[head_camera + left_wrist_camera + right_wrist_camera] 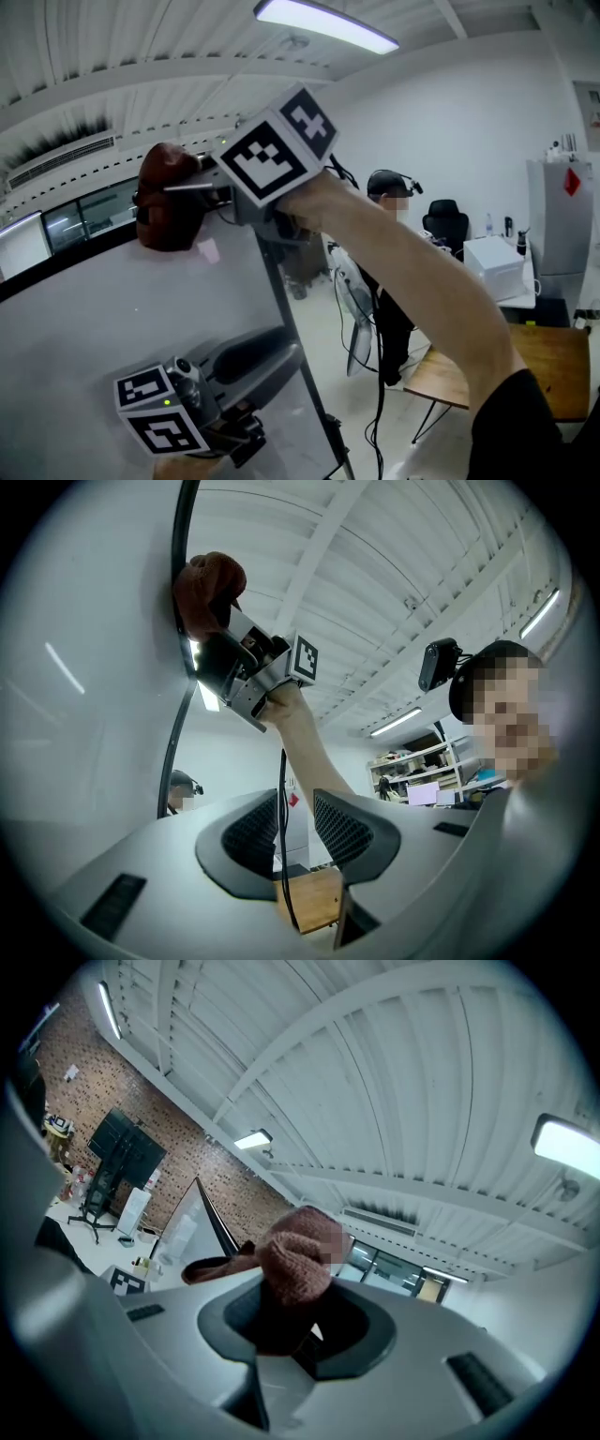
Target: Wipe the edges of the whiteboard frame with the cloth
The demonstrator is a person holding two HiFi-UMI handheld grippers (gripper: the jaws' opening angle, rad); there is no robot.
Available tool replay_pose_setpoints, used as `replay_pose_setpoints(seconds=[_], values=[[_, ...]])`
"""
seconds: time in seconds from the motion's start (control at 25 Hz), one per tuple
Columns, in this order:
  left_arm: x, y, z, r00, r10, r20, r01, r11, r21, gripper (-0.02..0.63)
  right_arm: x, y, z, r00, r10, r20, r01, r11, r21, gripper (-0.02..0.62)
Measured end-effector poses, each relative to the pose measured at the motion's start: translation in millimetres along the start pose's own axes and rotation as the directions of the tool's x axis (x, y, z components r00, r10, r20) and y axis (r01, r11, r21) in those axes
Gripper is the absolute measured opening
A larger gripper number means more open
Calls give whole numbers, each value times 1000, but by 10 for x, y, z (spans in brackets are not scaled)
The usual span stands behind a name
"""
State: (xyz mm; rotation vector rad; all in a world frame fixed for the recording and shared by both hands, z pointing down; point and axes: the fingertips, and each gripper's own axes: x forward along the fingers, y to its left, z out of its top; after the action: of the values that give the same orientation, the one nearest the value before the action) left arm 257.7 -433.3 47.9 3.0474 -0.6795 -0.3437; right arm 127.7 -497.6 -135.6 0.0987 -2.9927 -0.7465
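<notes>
A reddish-brown cloth (167, 202) is pressed on the top corner of the whiteboard (112, 319), where its black frame (66, 260) meets the right-hand edge. My right gripper (192, 195) is shut on the cloth (298, 1255), arm stretched up. The left gripper view looks up along the board's black edge (176, 719) at the cloth (208, 585) and the right gripper (223, 656). My left gripper (258, 361) hangs lower, next to the board's right edge. Its jaws (298, 822) stand slightly apart with nothing between them.
A person wearing a headset (389, 192) stands behind the board. A wooden table (548, 361) lies at lower right, with a white cabinet (561, 230) and an office chair (445, 220) beyond it. A cable (380, 403) hangs near the board's stand.
</notes>
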Motion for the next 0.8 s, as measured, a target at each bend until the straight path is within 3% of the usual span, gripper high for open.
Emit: replay_pose_setpoints(seconds=[0.28,0.8], values=[[316,138,-124,1000,14,-15,-15,1000,-25,114,-265,-242,-108,1000,-8,7,8,1000,-13,115],[70,7,-106,992,-126,-13,126,991,-35,114,-628,-644,-333,980,-198,-4,198,978,60,115]])
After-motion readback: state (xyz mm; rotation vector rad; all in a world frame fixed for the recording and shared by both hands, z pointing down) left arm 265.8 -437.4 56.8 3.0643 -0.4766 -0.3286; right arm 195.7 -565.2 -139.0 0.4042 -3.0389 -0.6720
